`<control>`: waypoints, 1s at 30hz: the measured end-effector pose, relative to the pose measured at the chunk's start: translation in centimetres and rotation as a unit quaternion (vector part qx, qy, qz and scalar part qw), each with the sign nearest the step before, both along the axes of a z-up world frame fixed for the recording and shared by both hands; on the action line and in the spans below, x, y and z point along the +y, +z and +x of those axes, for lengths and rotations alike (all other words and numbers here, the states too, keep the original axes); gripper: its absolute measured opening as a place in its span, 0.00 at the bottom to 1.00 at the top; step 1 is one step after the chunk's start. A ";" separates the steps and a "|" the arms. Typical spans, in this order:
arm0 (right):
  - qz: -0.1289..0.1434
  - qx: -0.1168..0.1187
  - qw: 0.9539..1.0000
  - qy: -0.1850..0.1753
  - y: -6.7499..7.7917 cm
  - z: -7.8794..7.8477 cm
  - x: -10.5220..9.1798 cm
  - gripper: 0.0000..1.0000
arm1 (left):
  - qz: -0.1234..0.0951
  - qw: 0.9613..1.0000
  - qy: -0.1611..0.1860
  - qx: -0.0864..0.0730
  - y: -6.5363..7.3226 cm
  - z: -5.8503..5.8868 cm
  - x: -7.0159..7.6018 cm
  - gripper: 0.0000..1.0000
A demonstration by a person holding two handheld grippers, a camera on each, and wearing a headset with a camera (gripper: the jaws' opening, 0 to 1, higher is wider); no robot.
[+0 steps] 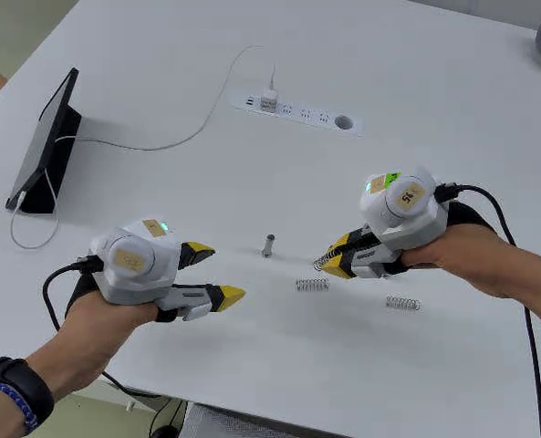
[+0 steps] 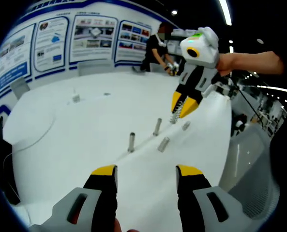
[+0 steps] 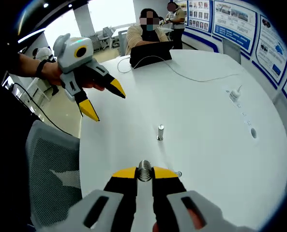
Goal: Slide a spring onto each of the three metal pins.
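One short metal pin (image 1: 267, 245) (image 2: 131, 142) (image 3: 160, 132) stands upright on the white table (image 1: 252, 173), between the two grippers. My right gripper (image 1: 329, 260) (image 3: 143, 176) is shut on a small spring (image 1: 318, 263) (image 3: 143, 170) (image 2: 174, 116), held a little right of the pin and above the table. The left gripper (image 1: 217, 272) (image 2: 146, 171) (image 3: 104, 100) is open and holds nothing, left of the pin. Two loose springs (image 1: 312, 285) (image 1: 402, 303) (image 2: 163, 144) lie on the table near the right gripper. Another small upright metal piece (image 2: 157, 126) stands beyond the pin in the left gripper view.
A power strip (image 1: 293, 109) with a plugged charger lies at the back, its cable running to a tablet on a stand (image 1: 46, 141) at the left. A grey chair (image 3: 51, 169) stands by the table edge. A person (image 3: 148, 34) sits at the far side.
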State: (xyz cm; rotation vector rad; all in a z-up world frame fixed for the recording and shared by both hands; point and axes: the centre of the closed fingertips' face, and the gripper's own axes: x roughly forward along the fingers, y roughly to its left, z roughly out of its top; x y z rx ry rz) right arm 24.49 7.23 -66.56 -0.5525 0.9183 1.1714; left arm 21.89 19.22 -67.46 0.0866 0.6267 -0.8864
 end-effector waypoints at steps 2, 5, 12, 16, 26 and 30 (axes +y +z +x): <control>-0.003 -0.002 1.000 0.002 -0.2 0.6 0.3 0.12 | 0.000 1.000 0.002 0.000 0.0 0.0 0.2 0.51; -0.006 -0.005 1.000 0.005 -0.3 1.4 0.7 0.12 | 0.000 1.000 0.004 0.000 0.0 -0.2 0.4 0.53; -0.009 -0.007 1.000 0.010 -0.7 3.2 1.7 0.12 | -0.003 1.000 0.017 0.001 0.0 0.0 0.8 0.55; -0.010 -0.008 1.000 0.013 -1.0 3.8 2.2 0.12 | -0.003 1.000 0.018 0.003 -0.1 0.0 1.0 0.58; -0.017 -0.008 0.999 0.033 -1.6 4.6 3.5 0.12 | 0.003 1.000 0.028 0.004 -0.3 0.0 2.0 0.61; -0.020 -0.008 0.999 0.039 -1.8 4.7 3.9 0.12 | 0.000 0.999 0.032 0.007 -0.3 0.0 2.3 0.62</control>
